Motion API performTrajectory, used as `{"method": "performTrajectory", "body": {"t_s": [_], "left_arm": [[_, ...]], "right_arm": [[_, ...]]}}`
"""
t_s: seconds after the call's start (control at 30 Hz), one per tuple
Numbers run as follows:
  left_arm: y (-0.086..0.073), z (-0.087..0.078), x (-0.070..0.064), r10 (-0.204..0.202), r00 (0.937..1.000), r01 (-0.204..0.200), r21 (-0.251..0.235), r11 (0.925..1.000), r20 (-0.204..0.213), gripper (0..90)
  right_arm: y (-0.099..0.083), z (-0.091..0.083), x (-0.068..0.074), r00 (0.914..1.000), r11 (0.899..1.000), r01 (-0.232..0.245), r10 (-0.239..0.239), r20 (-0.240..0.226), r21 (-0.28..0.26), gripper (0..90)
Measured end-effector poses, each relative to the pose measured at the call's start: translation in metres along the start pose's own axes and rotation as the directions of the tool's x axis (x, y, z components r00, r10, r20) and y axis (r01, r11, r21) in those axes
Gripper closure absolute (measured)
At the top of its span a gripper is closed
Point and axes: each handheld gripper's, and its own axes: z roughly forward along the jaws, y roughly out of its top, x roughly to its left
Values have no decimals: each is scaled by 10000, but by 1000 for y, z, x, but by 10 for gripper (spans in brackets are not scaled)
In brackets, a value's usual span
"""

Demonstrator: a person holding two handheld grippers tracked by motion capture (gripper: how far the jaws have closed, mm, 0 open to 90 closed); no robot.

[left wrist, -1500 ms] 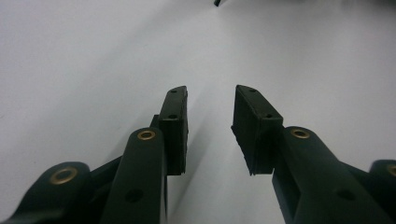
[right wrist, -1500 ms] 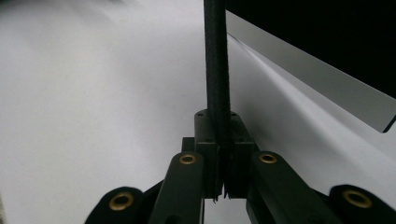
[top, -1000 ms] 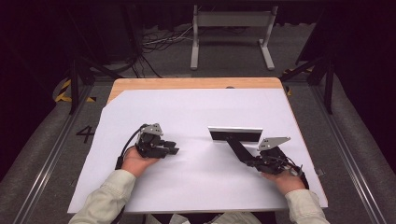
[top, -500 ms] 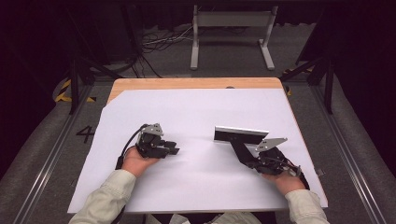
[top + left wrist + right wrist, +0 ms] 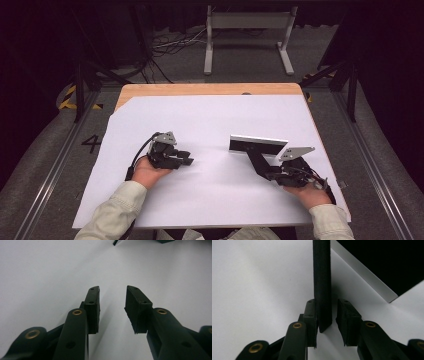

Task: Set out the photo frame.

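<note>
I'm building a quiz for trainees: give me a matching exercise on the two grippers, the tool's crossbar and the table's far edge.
1 left gripper
2 right gripper
3 crossbar
4 table edge

a bare wood
b jaws apart, nothing between
c silver-faced, lying on the sheet
d handle between its jaws

Pairs: 1-b, 2-d, 3-c, 4-a

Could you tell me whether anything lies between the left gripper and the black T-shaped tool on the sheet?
Nothing visible does. Bare white sheet separates the left gripper from the black T-shaped tool, whose handle sits between the right gripper's jaws.
</note>
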Motion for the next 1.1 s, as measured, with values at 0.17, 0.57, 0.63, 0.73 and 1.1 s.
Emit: {"method": "performTrajectory", "body": {"t_s": [0.17,0.57,0.63,0.73,1.1], "left_arm": [[4,4,-1,98,9999,-98,16,10000,-57,644],[22,21,-5,433,9960,-446,-146,9989,-779,799],[26,24,-4,414,9955,-428,-138,9990,-848,835],[30,27,-4,321,9961,-331,-99,9994,-816,885],[55,51,-5,-176,9989,157,-430,9990,-428,900]], "right_arm": [[-2,-10,0,10000,9995,-84,84,7,-318,676],[-12,-35,-2,9987,9937,-243,290,413,-1094,678],[-15,-39,-4,9979,9918,-298,367,533,-1243,680],[-19,-41,-5,9969,9903,-393,479,621,-1329,683],[-30,-53,-8,9914,9840,-783,937,915,-1602,689]]}}
